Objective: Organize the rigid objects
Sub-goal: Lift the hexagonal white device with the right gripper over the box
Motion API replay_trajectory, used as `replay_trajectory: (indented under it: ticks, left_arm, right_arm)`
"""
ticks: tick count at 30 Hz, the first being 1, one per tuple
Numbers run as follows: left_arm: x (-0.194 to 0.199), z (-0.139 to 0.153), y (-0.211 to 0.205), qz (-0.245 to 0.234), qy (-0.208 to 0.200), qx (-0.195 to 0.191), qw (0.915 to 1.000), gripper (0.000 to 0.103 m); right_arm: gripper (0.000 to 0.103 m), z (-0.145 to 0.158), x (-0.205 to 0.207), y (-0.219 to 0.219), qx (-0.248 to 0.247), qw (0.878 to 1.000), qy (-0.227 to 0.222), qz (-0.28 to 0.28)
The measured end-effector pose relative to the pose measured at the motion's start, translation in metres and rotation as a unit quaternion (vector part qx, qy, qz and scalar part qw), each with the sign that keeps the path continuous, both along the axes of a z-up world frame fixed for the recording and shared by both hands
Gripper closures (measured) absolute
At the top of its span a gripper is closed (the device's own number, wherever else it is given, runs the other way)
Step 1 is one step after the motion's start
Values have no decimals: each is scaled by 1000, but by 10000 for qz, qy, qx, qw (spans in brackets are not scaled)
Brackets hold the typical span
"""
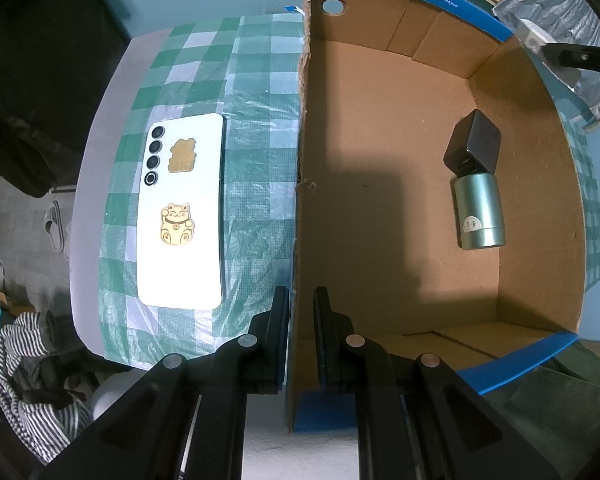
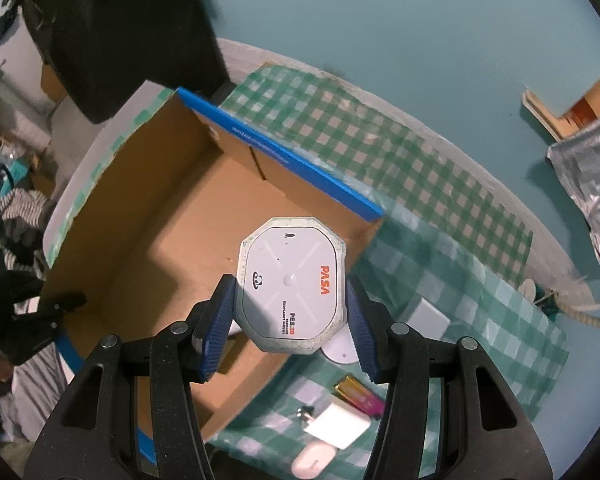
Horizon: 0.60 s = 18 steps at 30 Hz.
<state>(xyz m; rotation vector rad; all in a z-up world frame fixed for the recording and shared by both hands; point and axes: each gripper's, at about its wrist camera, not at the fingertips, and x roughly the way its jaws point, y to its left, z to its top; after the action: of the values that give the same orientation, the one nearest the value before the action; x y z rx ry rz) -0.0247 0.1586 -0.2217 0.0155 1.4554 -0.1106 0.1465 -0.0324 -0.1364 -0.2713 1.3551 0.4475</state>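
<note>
Left gripper point(image 1: 302, 336) fingers clamp cardboard box point(image 1: 380, 200) wall | right gripper point(image 2: 288, 320) fingers grip white PASA case point(image 2: 290, 284) over box edge | beyond: phone point(image 1: 182, 210) on checkered desk point(image 1: 256, 120); box holds green cylinder point(image 1: 480, 212), black cube point(image 1: 474, 142); far items blurred

My right jaws clamp a white octagonal case point(image 2: 291, 286) above the cardboard box point(image 1: 380, 200); inside lie a green canister point(image 1: 480, 214) and black cube point(image 1: 474, 142), touching
</note>
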Motion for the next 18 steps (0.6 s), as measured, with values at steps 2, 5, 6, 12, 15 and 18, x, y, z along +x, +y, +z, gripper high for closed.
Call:
replay_trajectory:
  ticks: [2,5,6,12,15,18]
  left_arm:
    - [0,0,0,-8,-6,7,10000,91]
    - [0,0,0,-2,-11,-3,10000,91]
    - [-1,0,0,-1,-12,-7,10000,91]
    - [-1,0,0,-18,-12,2,10000,91]
    - [-1,1,0,5,-28,-21,10000,91]
    - [-1,2,1,12,-38,-21,10000,91]
  right_arm:
    - [49,-6,1,4,-47,10000,43,41]
    - [49,-17,2,10,-126,9998,140,113]
    - [49,-20,3,12,-153,9997,158,130]
    - [49,-36,4,17,-243,9991,280,183]
    - [49,-40,4,18,-240,9989,311,245]
    - [49,-44,4,18,-263,9987,359,262]
